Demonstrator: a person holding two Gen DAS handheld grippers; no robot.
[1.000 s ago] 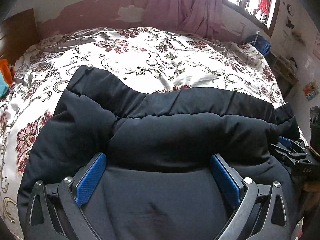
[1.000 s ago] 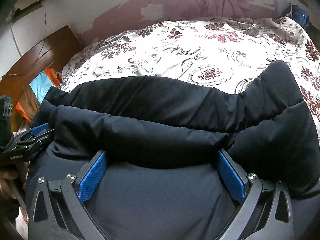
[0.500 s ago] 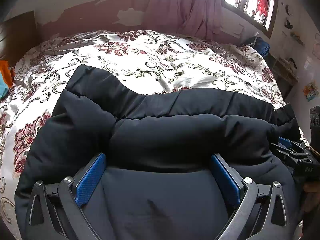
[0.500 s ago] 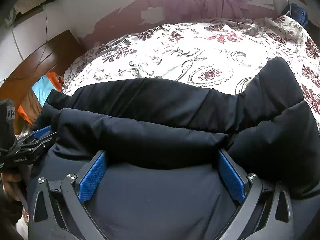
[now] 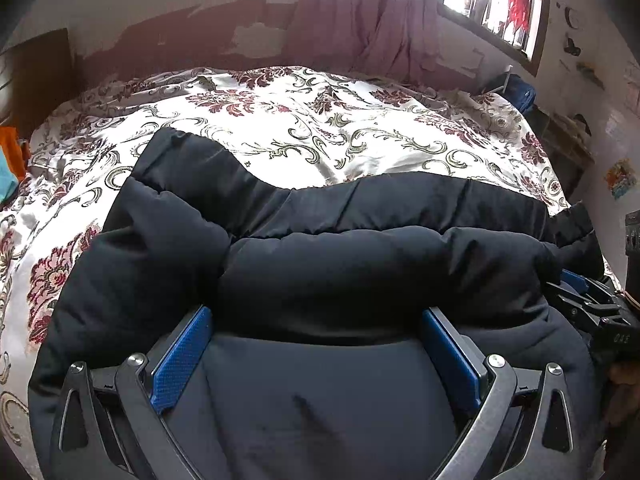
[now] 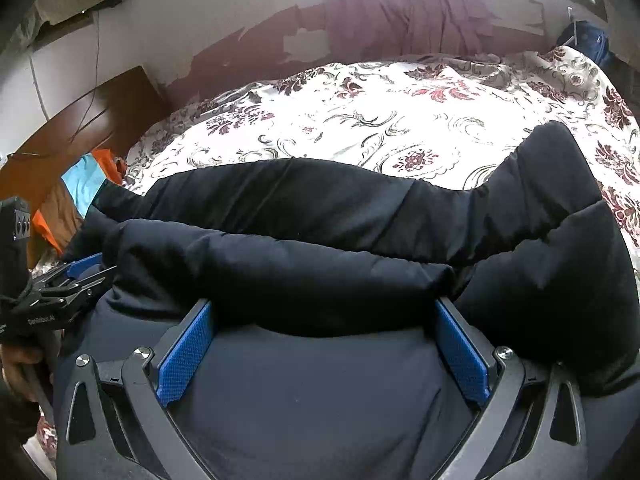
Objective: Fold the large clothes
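Observation:
A large black padded jacket [image 5: 320, 264] lies on the bed with the floral cover [image 5: 304, 128]. It also shows in the right wrist view [image 6: 320, 248]. A thick fold of it runs across in front of both grippers. My left gripper [image 5: 316, 320] is wide open, its blue pads [image 5: 180, 360] resting over the near part of the jacket under the fold. My right gripper [image 6: 324, 316] is wide open the same way, to the right of the left one. Each gripper shows at the edge of the other's view: the right one [image 5: 592, 312], the left one [image 6: 60, 284].
The bed cover [image 6: 400, 120] stretches away behind the jacket. A pink curtain [image 5: 372, 16] and a window hang at the far wall. Orange and blue clothes [image 6: 88, 184] lie by a wooden headboard [image 6: 80, 128] at the left. A blue bag [image 5: 516, 88] sits at the far right.
Both cameras have tilted slightly, so the bed and jacket sit a little lower in view. The jacket fold and the open jaws stand as before.

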